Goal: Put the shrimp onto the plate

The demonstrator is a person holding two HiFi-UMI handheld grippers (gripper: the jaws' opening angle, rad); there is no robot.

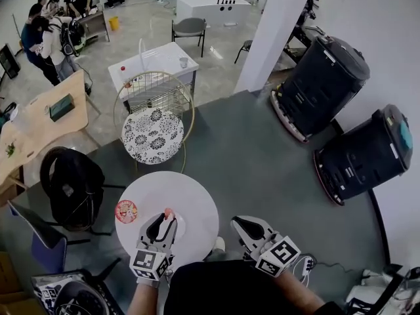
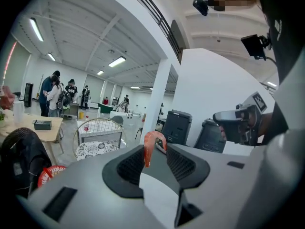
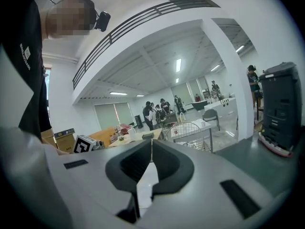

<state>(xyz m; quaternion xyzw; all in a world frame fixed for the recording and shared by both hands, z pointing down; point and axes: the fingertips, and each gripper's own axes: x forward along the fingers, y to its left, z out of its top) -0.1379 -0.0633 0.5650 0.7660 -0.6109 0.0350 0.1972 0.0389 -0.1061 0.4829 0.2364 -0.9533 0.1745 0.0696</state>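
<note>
The shrimp [image 2: 148, 148] is off the table [image 1: 197, 192] and in the air, pinched at the very tips of the left gripper [image 2: 155, 146]. It is a curled, orange-pink piece. One end is caught between the jaws and the rest arches up and droops over the left jaw. In the head view the shrimp [image 1: 169, 212] shows as a small pink spot at the front of the left gripper [image 1: 167, 218], above the near part of the round white table.

It seems to be held this way for carrying: a light grip on one end keeps the body clear of the jaws, so it should drop free once they part. The jaws are nearly together, open only as wide as the shrimp is thick.

No plate stands out against the white table top, so I cannot tell how near the shrimp is to it. A round red item [image 1: 126, 210] lies on the table to the gripper's left.

The right gripper [image 1: 237, 223] waits off the table's right edge — its own view shows the right gripper [image 3: 151, 143] with jaws pressed together and nothing between them.
</note>
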